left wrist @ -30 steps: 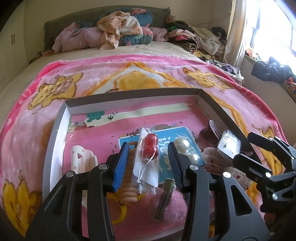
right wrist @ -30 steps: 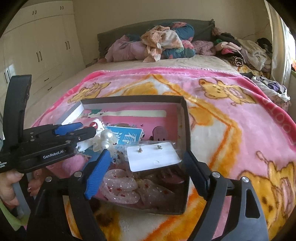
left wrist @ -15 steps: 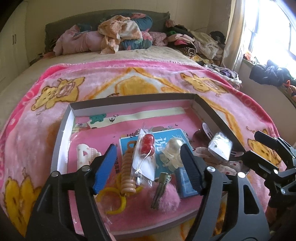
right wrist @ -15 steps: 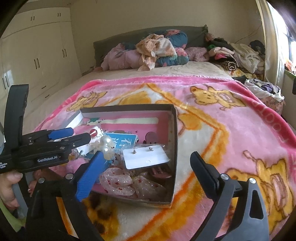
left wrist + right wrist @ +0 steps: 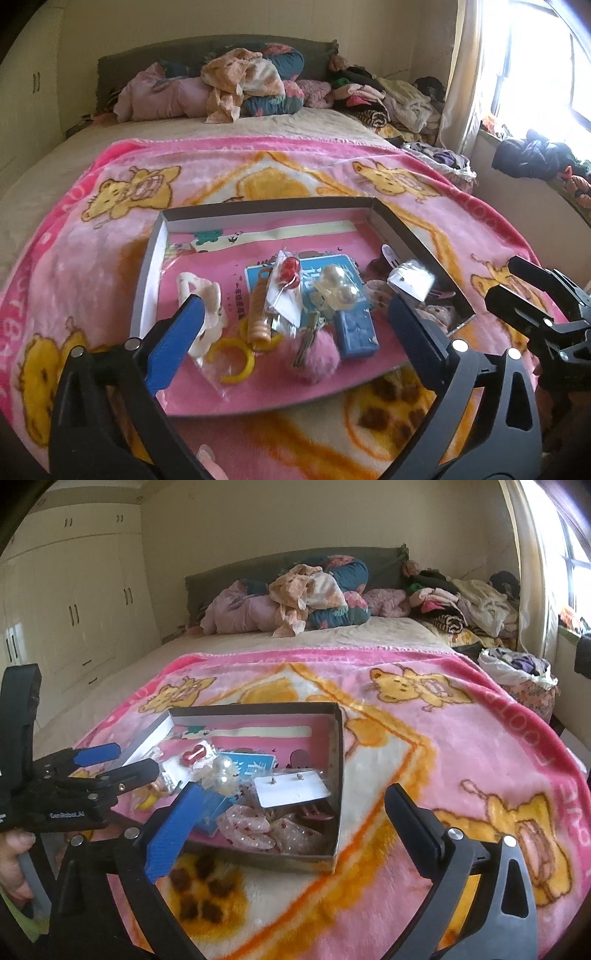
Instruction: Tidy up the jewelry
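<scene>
A shallow grey box (image 5: 258, 208) with a pink floor lies on the pink bear blanket (image 5: 295, 173). It holds a packet with red earrings (image 5: 290, 271), a pearl clip (image 5: 338, 286), a pink pom-pom (image 5: 317, 360), a yellow ring (image 5: 236, 363), a blue case (image 5: 356, 330) and a white earring card (image 5: 291, 788). My left gripper (image 5: 295, 339) is open and empty, above the box's near edge. My right gripper (image 5: 288, 823) is open and empty, above the box's near right corner (image 5: 334, 856).
Pillows and heaped clothes (image 5: 240, 85) lie at the head of the bed. More clothes (image 5: 399, 99) pile at the right by the window. White wardrobes (image 5: 70, 613) stand on the left. The blanket spreads wide to the right of the box.
Both grippers have opened wide and drawn back from the box. The red earring packet now lies in the box, out of the left jaws; the earring card lies free too.
</scene>
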Motion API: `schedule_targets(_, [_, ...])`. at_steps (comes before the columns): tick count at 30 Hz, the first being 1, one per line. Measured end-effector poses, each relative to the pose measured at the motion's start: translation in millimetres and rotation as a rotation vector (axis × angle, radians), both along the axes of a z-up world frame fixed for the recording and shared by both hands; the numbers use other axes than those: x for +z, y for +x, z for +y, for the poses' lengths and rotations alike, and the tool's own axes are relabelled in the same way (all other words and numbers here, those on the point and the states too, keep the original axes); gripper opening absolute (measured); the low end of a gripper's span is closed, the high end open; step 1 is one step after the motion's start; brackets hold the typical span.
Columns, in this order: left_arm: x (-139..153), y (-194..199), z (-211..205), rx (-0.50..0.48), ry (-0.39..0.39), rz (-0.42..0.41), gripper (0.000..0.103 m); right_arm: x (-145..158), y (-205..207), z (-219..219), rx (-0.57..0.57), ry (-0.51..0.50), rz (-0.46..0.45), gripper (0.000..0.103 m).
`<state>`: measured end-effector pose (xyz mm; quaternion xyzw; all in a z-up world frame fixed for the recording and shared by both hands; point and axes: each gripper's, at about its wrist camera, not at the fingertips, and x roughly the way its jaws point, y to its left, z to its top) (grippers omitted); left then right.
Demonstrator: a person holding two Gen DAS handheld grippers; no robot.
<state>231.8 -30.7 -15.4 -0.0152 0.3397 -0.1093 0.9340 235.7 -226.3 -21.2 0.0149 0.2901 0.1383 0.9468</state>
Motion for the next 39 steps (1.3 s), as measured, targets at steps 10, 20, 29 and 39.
schedule_targets(10, [10.7,-39.8,10.0,0.019,-0.028,-0.043,0.091,10.4,-35.7,12.1,0.019,-0.039,-0.056,0.096])
schedule_targets(20, [15.0,-73.4,17.2,0.032,-0.027,-0.078,0.091,11.8,-67.6,14.5,0.014,-0.049,-0.092,0.096])
schedule_targets(29, [11.5,-97.2,21.4,0.056,-0.024,-0.116,0.091,6.7,-90.3,16.4,0.014,-0.062,-0.120,0.096])
schedule_targets(39, [-2.3,-120.6,24.5,0.088,-0.041,-0.149,0.091,-8.6,-113.6,10.6,-0.008,-0.016,-0.175,0.096])
